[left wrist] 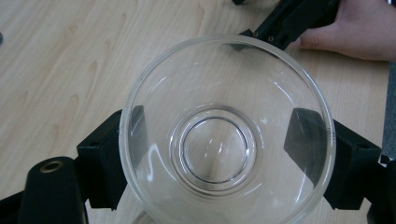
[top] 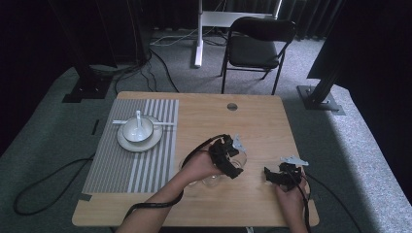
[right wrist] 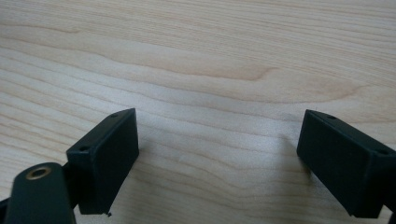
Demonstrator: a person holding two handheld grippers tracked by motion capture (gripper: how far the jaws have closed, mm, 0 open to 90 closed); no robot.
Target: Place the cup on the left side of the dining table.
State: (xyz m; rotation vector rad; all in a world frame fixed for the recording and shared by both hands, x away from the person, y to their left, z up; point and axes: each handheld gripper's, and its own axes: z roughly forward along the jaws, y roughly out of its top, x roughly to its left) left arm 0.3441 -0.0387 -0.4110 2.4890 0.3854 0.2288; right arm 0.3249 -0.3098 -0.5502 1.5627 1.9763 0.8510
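Note:
A clear glass bowl [left wrist: 213,77] sits between the black jaws of my left gripper [left wrist: 219,140], which is shut on its sides; I look straight down into it. In the high view the left gripper [top: 231,161] hangs over the middle of the wooden table [top: 252,116], held a little above it. My right gripper [top: 273,175] rests near the table's front right with its jaws open. In the right gripper view, the gripper [right wrist: 215,158] has nothing between its jaws but bare wood. The right gripper [left wrist: 299,18] and its hand [left wrist: 359,28] show beyond the bowl.
A white bowl with a spoon [top: 137,128] stands on a white plate [top: 127,142] on a grey striped placemat [top: 116,165] at the table's left. More clear glassware [top: 210,180] lies under my left hand. A black folding chair [top: 255,48] stands behind the table.

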